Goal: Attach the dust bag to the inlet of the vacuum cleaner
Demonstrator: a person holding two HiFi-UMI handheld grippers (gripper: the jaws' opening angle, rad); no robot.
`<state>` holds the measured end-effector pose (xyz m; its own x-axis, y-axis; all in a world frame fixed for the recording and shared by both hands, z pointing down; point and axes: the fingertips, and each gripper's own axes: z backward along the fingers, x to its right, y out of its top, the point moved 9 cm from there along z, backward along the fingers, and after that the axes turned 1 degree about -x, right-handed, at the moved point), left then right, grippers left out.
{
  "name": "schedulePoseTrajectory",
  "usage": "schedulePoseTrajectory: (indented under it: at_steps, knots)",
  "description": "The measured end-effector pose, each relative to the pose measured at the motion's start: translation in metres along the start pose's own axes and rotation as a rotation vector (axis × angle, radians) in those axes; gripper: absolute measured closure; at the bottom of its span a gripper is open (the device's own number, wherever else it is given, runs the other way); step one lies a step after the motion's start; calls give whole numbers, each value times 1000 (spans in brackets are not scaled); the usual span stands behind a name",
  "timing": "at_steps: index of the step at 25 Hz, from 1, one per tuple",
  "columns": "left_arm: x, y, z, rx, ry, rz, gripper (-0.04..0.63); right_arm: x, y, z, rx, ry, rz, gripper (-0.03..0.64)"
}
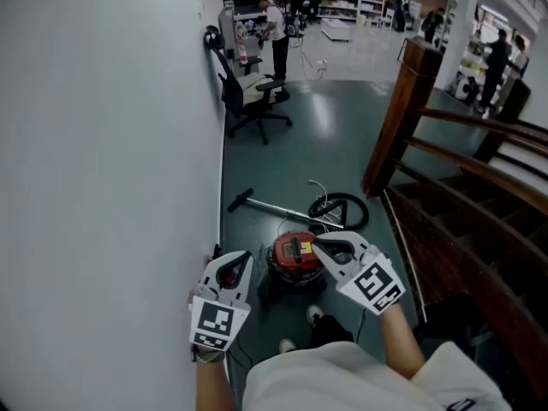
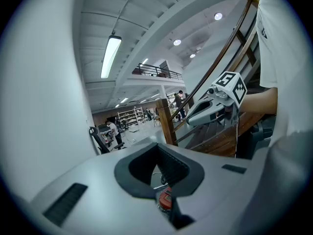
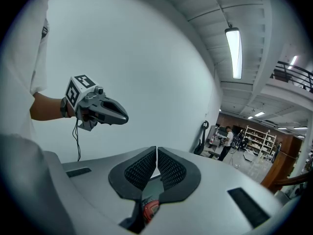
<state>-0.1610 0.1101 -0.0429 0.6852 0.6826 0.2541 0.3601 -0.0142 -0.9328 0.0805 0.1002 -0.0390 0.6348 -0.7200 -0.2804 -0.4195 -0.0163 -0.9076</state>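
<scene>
My left claw (image 2: pixel 157 147) is pressed together with nothing inside. My right claw (image 3: pixel 156 150) is the same, its tips meeting on air only. Both hang high above the red vacuum cleaner (image 1: pixel 295 255), which stands on the floor (image 1: pixel 334 135) near the wall (image 1: pixel 103 144). The dust bag I find in no view, so I cannot say where it lies. The danger, as I judge it, is going down before the bag is found. I may knock the cleaner, snag the hose (image 1: pixel 338 211) coiled just behind it, or scrape the left claw on the wall.
</scene>
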Motion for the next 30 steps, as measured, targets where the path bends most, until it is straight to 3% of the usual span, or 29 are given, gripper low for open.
schedulePoseTrajectory:
  at_steps: [9, 30]
  knots:
    - [0, 25, 8, 48, 7, -58, 594, 2, 27, 22, 73, -37, 50, 584]
    - [6, 25, 14, 31, 1, -87, 594, -7, 30, 18, 53, -26, 88, 589]
